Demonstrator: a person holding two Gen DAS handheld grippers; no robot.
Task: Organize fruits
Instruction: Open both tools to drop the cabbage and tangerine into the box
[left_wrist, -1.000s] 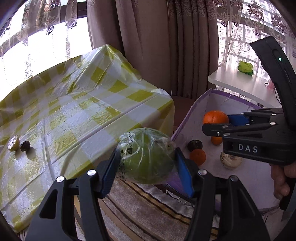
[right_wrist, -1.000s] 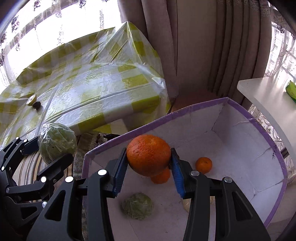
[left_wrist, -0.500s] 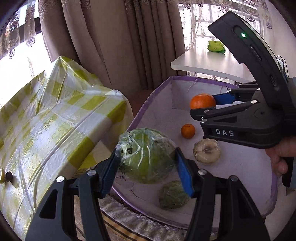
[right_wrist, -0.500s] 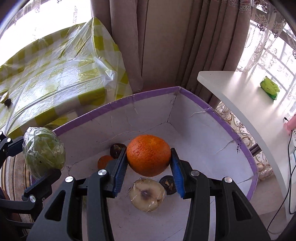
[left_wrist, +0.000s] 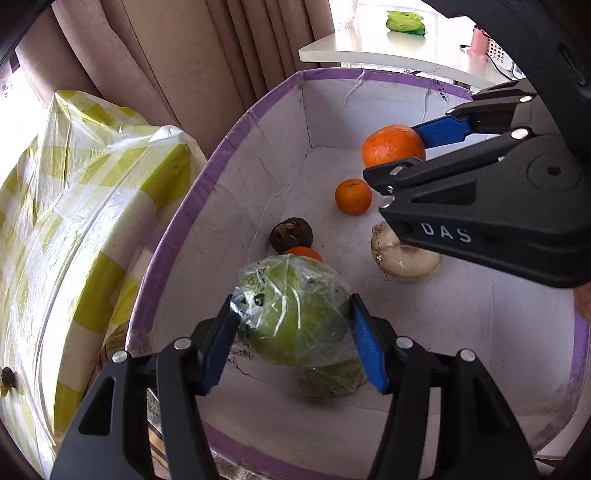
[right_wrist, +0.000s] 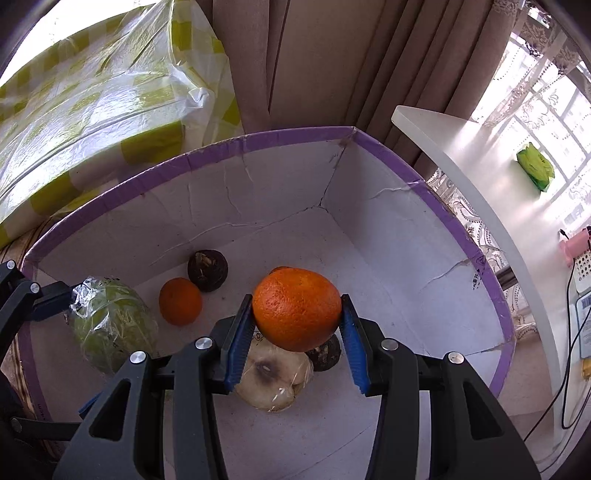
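My left gripper (left_wrist: 295, 332) is shut on a green fruit wrapped in clear plastic (left_wrist: 295, 314) and holds it over the near left part of the purple-rimmed white box (left_wrist: 236, 125). My right gripper (right_wrist: 297, 328) is shut on a large orange (right_wrist: 297, 308) and holds it above the box's middle (right_wrist: 369, 258). On the box floor lie a small orange (left_wrist: 352, 195), a dark round fruit (left_wrist: 291, 232), a pale wrapped fruit (left_wrist: 402, 254) and another green wrapped fruit (left_wrist: 328, 380). The green fruit in the left gripper also shows in the right wrist view (right_wrist: 110, 328).
A table with a yellow-checked plastic cover (left_wrist: 74, 206) stands left of the box, with a small dark fruit (left_wrist: 7, 376) on it. Brown curtains (right_wrist: 332, 66) hang behind. A white shelf (right_wrist: 461, 177) with a green packet (right_wrist: 535, 166) runs along the right.
Both grippers have moved from beside the table to over the box, each still holding its fruit. The box interior now fills both views.
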